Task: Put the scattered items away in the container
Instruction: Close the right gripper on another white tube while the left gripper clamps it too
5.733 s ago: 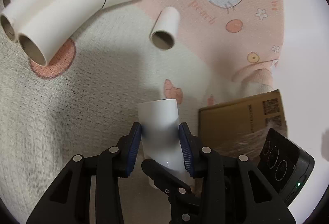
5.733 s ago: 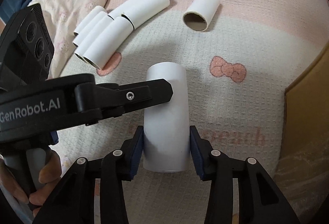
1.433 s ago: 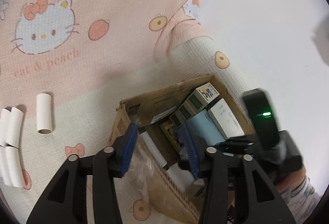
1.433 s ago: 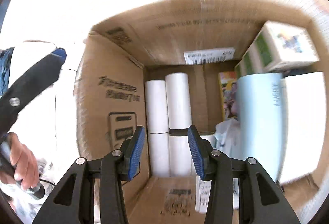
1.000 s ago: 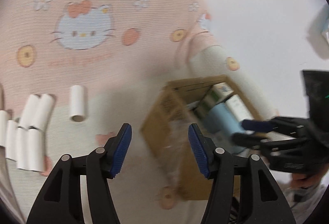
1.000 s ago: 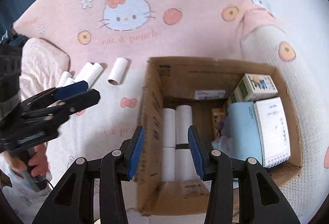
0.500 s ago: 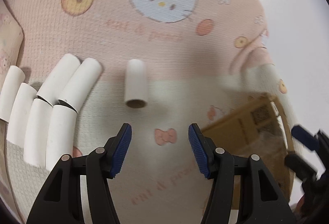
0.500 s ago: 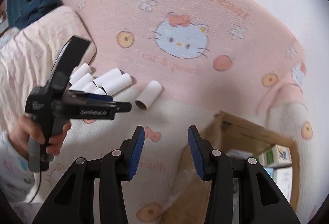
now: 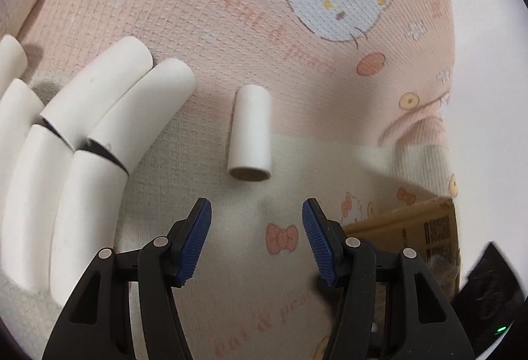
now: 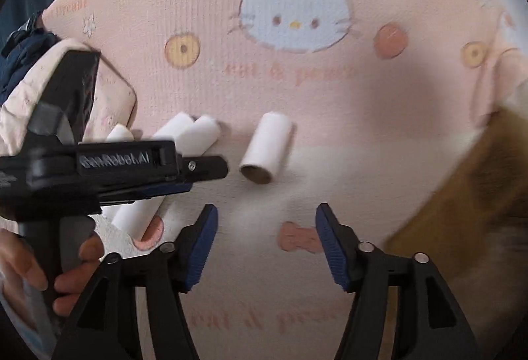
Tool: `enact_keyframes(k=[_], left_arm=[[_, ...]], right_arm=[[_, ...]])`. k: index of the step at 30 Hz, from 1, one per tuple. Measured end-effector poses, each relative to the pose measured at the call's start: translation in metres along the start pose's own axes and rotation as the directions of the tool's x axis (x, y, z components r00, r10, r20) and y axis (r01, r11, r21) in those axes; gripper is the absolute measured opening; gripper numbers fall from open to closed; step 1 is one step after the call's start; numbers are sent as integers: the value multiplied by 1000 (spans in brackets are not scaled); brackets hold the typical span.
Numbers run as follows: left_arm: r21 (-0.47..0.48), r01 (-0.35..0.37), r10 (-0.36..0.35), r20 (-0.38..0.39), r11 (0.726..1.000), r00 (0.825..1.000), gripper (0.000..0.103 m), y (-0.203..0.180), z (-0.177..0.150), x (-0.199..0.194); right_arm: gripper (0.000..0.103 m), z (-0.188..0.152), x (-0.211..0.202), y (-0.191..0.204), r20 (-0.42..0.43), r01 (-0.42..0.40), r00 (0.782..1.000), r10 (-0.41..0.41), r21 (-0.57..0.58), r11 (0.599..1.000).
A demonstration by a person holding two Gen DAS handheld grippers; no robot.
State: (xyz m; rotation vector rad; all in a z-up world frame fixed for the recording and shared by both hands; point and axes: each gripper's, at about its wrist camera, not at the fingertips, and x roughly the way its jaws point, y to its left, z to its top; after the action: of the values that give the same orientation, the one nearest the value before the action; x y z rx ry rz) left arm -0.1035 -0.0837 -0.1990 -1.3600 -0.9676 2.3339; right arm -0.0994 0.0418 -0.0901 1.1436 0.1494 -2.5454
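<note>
1. A lone tube (image 9: 251,133) lies on its side on the blanket (image 9: 231,13), just ahead of the left gripper (image 9: 256,239) and apart from the other tubes. It is a short, matte white cylinder, and its open end shows a brown cardboard inner wall and faces the camera.
2. In the right wrist view the same lone tube (image 10: 267,148) lies tilted on the cloth, ahead of the right gripper (image 10: 266,243) and a little to its left.
3. A cluster of tubes (image 9: 82,135) lies at the left of the lone tube, packed side by side and end to end. They are the same plain white cylinders, and dark gaps show where two ends meet.
4. The cardboard box (image 9: 425,228) sits at the right edge. It is brown corrugated board with a printed barcode label on its flap, and its inside is not visible.
5. The blanket is a waffle-knit cloth, pink above and cream below, printed with a cartoon cat face, bows, round fruit and lettering.
6. The left gripper's jaws stand spread wide with nothing between them. Its fingers are black plastic with ribbed blue pads (image 9: 194,244).
7. The right gripper's jaws have just been opening and now stand wide apart, holding nothing.
8. A hand (image 10: 49,267) grasps the left gripper's handle in the right wrist view.
</note>
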Motion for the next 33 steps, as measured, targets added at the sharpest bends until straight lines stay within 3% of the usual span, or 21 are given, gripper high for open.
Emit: enact_keyframes(k=[3, 9, 16, 19, 22, 26, 30, 33], left_arm=[[-45, 42, -43, -16, 998, 999, 62, 7, 9, 10], [-51, 18, -19, -14, 999, 1000, 62, 5, 27, 29], [-75, -3, 0, -39, 997, 999, 58, 6, 41, 52], [-79, -8, 4, -54, 997, 999, 57, 7, 44, 59], [-75, -28, 22, -73, 997, 997, 44, 6, 47, 66], [-112, 18, -29, -102, 994, 994, 42, 9, 48, 74], [-108, 19, -30, -102, 994, 994, 42, 4, 44, 75], [-101, 23, -35, -123, 995, 992, 41, 0, 42, 78]], right_arm=[[61, -1, 33, 3, -25, -10, 1000, 10, -2, 1000], [61, -1, 69, -19, -36, -39, 998, 47, 188, 981], [62, -5, 75, -22, 41, -26, 999, 18, 199, 980], [62, -8, 80, -23, 59, -59, 997, 47, 215, 975], [62, -17, 87, -28, 46, -98, 995, 89, 261, 960], [62, -23, 88, -26, 48, -116, 993, 107, 267, 957], [62, -18, 88, -29, 57, -116, 993, 105, 249, 962], [62, -17, 87, -41, 60, -132, 991, 120, 304, 943]])
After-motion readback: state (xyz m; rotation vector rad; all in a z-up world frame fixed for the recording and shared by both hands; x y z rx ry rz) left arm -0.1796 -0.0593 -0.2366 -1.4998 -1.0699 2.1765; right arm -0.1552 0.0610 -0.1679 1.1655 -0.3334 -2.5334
